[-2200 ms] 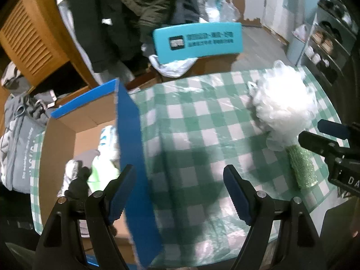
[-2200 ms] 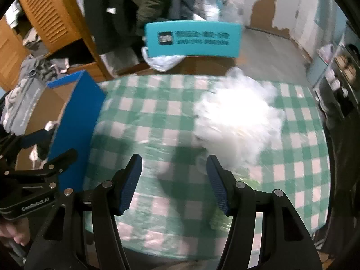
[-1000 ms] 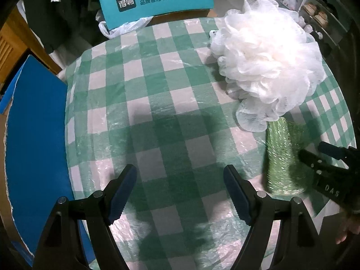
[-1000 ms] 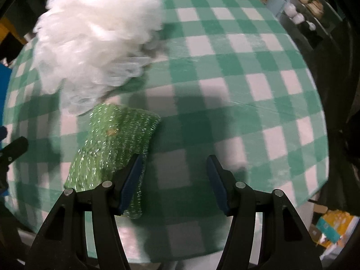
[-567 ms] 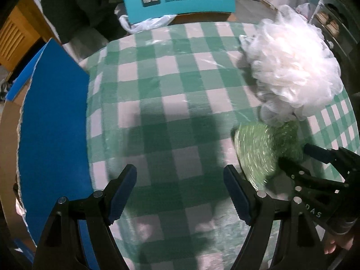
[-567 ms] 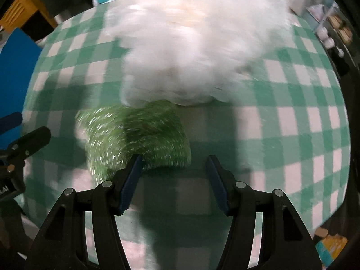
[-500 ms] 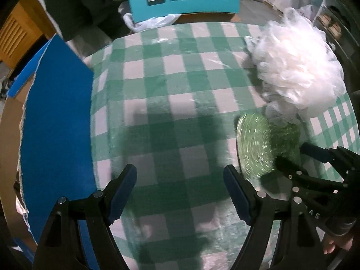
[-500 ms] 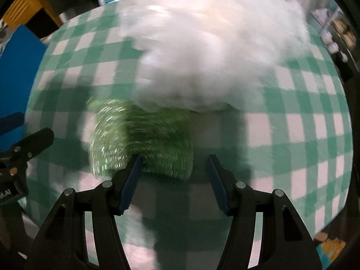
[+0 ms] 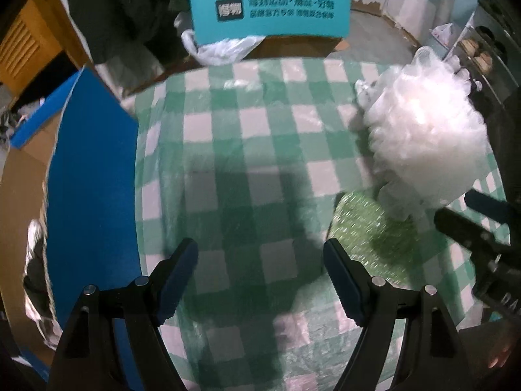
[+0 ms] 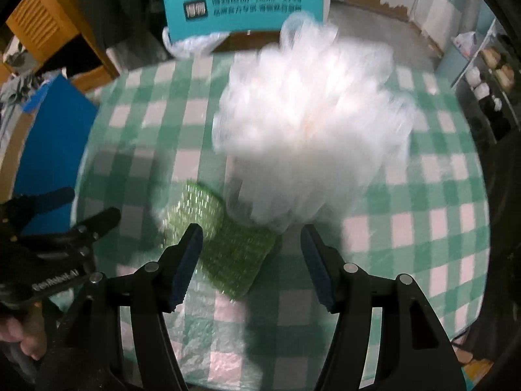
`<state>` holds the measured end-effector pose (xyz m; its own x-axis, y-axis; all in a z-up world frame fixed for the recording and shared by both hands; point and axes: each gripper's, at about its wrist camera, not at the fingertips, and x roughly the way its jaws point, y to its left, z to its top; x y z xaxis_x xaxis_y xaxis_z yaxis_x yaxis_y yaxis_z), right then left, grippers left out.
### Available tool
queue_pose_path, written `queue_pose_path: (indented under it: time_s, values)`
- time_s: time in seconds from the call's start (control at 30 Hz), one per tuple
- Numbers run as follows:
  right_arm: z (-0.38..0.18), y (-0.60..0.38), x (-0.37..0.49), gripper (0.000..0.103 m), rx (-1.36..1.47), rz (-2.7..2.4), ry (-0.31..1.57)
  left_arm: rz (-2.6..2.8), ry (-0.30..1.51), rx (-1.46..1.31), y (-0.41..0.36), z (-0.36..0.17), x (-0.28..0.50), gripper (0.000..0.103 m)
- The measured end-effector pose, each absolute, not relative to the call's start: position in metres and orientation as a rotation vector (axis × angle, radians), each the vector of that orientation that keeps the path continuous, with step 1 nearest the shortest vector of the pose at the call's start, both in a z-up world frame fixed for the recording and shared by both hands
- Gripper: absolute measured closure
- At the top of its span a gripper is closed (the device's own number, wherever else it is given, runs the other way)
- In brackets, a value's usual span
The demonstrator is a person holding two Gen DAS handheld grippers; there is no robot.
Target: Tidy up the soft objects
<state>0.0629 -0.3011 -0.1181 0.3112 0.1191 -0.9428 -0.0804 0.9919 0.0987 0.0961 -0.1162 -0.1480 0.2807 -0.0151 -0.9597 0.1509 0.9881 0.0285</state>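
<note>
Two pairs of hand-held tongs hang above a round surface (image 9: pixel 247 150) covered in green-and-white check, with two soft things left on it: a white mesh bath pouf (image 10: pixel 312 130) and a glittery green scouring sponge (image 10: pixel 224 241). The right tongs (image 10: pixel 250 257) point steeply down with the sponge lying just beyond and to the left of their gap, its near corner passing behind the left finger; their jaws stand partly apart, have just been opening a little further, and grip nothing. The pouf sits beyond the sponge, overlapping its far edge, so the two touch or nearly touch. The sponge's long axis runs on a slant, from upper left to lower right in the right wrist view. The left tongs (image 9: pixel 260 280) are wide and empty over bare cloth, the sponge (image 9: pixel 374 228) off to their right beside the right-hand finger, the pouf (image 9: pixel 426 137) further right and beyond. Well to the left lies an open cardboard box (image 9: pixel 26 176) with a blue flap (image 9: pixel 91 179), already holding some items. Judged from this, the right tongs are the nearer to both pieces; a small shift left would centre them on the sponge.
</note>
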Motion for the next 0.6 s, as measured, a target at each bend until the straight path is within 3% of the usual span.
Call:
queue_pose_path:
  time_s: [0.23,0.6]
  values:
    - [-0.101,-0.311,0.102,0.041,0.009,0.107,1.213,-0.124,1.269,0.111,-0.128,-0.141,0.108,0.022]
    - [-0.128,-0.309,0.158,0.039,0.048,0.099,1.24,-0.128,1.309,0.083,-0.135,-0.156,0.12,0.022]
